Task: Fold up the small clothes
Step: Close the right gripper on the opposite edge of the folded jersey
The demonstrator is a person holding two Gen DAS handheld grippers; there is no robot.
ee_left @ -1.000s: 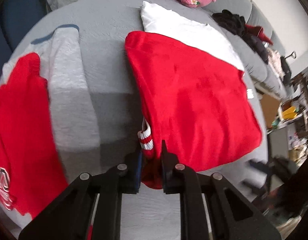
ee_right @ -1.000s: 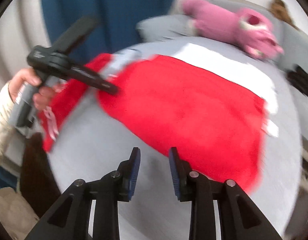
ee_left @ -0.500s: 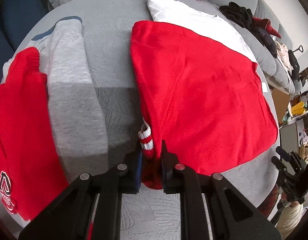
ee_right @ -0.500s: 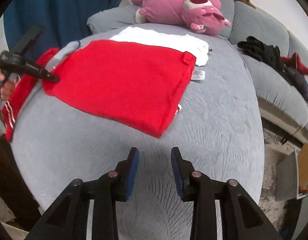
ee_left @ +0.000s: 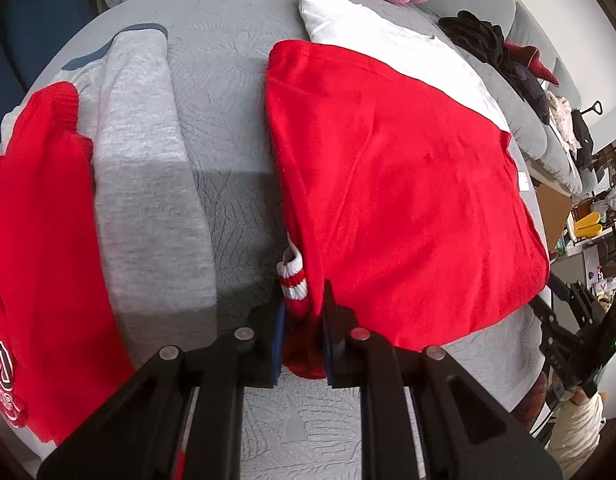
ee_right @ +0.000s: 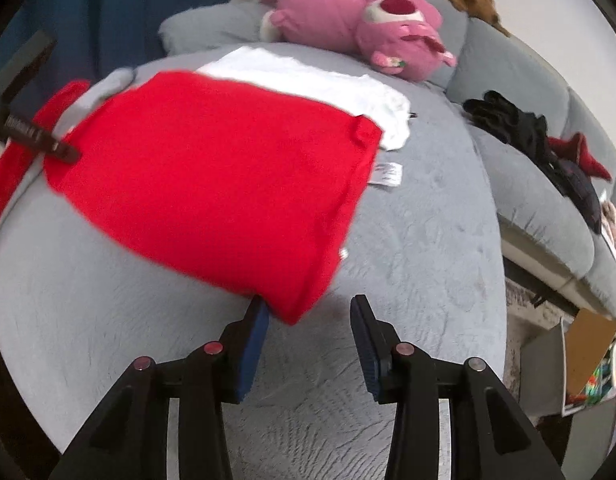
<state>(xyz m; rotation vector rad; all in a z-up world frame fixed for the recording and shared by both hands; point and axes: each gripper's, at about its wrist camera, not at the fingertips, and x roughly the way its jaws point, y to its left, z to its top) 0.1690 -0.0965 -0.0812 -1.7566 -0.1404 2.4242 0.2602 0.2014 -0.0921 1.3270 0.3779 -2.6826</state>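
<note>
The left gripper (ee_left: 302, 316) is clamped on the near corner of the red garment (ee_left: 407, 200), beside its striped cuff (ee_left: 294, 278). The garment lies flat on the grey cushion (ee_left: 228, 120), overlapping a white cloth (ee_left: 387, 44). The right gripper (ee_right: 308, 320) stands wide apart at the garment's opposite corner, holding nothing

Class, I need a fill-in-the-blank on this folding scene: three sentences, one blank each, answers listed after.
1. The left claw is shut on the ____ garment.
2. The right claw is ____, its fingers at the garment's near corner.
3. The plush toy at the back of the sofa is ____.

Answers: red; open; pink
</note>
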